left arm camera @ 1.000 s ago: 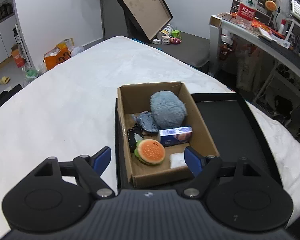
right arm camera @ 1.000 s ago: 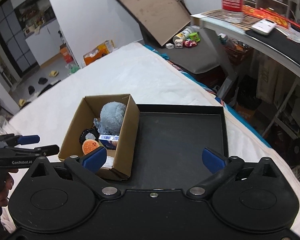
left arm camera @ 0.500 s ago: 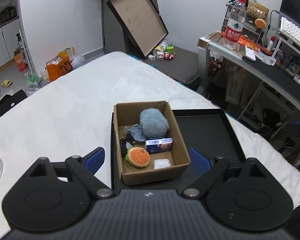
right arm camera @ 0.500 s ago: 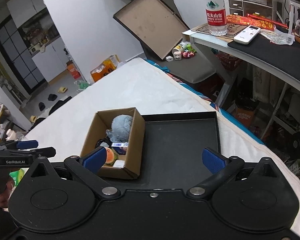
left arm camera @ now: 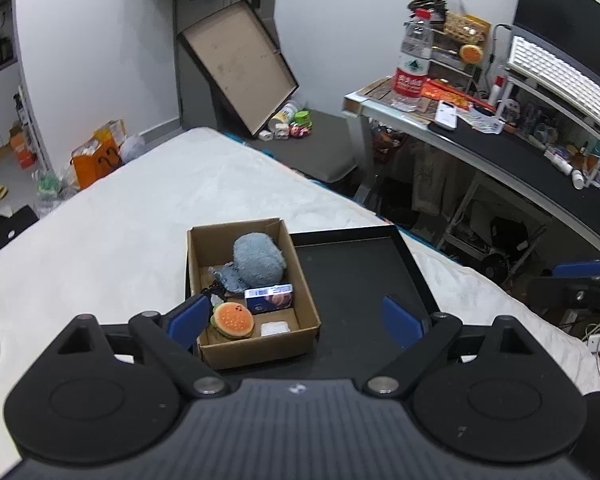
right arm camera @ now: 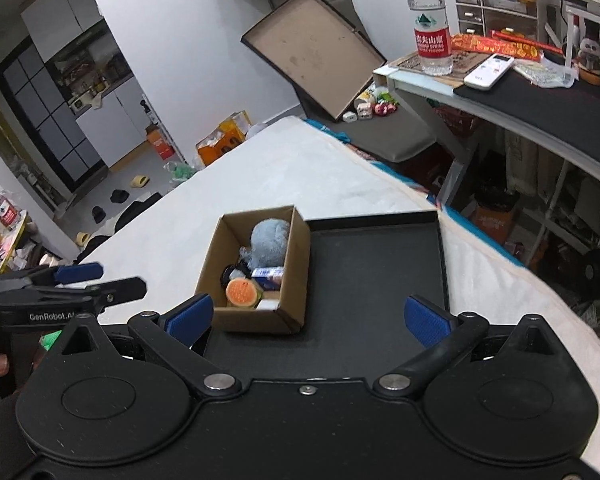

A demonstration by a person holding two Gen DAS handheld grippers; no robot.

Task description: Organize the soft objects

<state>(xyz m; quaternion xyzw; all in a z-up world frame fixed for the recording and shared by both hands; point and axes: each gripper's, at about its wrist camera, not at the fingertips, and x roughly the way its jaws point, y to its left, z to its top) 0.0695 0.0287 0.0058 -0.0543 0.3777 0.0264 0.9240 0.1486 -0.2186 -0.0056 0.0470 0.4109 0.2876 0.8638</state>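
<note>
On the white bed, a black tray holds a cardboard box.

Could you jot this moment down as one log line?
left claw: open, empty | right claw: open, empty | cardboard box: on black tray, holds toys

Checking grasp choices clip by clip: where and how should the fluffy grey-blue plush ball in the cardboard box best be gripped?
Probably from straight above, pinching the rounded top of the fluffy grey-blue plush ball. It bulges higher than its neighbours in the brown cardboard box, whose walls block any sideways approach. Close across its width, between the side walls. Both the left gripper and the right gripper are open and empty.
</note>
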